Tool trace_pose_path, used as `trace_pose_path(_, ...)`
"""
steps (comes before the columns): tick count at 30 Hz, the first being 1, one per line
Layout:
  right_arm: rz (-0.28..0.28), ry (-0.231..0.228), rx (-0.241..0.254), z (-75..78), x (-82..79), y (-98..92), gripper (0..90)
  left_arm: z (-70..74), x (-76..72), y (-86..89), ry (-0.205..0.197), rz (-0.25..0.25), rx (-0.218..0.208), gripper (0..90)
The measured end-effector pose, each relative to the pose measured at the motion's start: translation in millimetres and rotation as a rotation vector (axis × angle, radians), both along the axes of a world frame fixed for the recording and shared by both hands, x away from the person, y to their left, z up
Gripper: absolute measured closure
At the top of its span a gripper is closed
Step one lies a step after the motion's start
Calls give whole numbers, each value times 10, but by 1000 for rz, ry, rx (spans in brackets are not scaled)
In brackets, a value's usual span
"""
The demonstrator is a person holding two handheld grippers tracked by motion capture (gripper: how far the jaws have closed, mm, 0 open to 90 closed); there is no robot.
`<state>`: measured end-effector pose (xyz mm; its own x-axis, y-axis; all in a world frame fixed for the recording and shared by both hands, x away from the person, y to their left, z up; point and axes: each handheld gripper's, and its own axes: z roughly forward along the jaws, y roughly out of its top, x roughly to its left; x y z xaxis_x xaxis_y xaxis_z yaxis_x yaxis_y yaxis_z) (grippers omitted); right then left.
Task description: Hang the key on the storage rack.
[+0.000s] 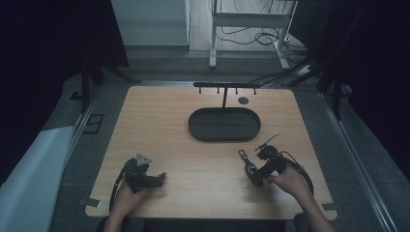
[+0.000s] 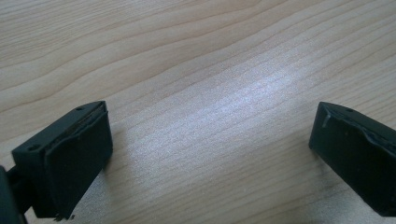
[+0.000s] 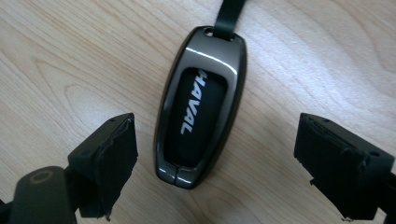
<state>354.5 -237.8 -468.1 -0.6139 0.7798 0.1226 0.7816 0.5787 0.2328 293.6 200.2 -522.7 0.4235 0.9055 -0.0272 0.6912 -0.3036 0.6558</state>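
Observation:
A dark car key fob (image 3: pixel 201 107) with the white word HAVAL lies flat on the wooden table (image 3: pixel 70 56), a black strap leading off its far end. My right gripper (image 3: pixel 215 158) is low over it with a jaw on each side; neither pad touches the fob. From above, the key fob (image 1: pixel 248 166) lies at the front right of the table, with the right gripper (image 1: pixel 256 175) just behind it in a person's hand. My left gripper (image 1: pixel 157 180) rests at the front left, and the left gripper (image 2: pixel 210 154) stands open over bare wood.
A black oval tray (image 1: pixel 224 124) sits at the middle back of the table (image 1: pixel 164 116). Behind it stands a black rack (image 1: pixel 227 86) with small hooks on a thin post. A small dark disc (image 1: pixel 243 100) lies near the far edge.

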Motion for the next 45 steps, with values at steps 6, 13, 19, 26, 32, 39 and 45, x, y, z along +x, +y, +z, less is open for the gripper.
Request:
trace_pose_path(6, -3, 52, -50, -40, 52, 107, 166, 0, 0, 0, 0, 0, 0, 0)
trace_pose_path(13, 1, 58, -122, -96, 114, 253, 272, 0, 0, 1, 0, -1, 0, 0)
trace_pose_path(19, 18, 67, -157, -128, 156, 334, 286, 0, 0, 1, 0, -1, 0, 0)
trace_pose_path(26, 40, 46, -231, -100, 161, 380, 454, 0, 0, 0, 0, -1, 0, 0)
trace_pose_path(32, 83, 80, -220, -90, 187, 356, 468, 0, 0, 1, 0, -1, 0, 0)
trace_pose_path(39, 91, 81, -176, 75, 212, 295, 477, 0, 0, 0, 0, -1, 0, 0)
trace_pose_path(45, 100, 88, -150, 205, 255, 258, 480, 0, 0, 0, 0, 0, 0, 0)
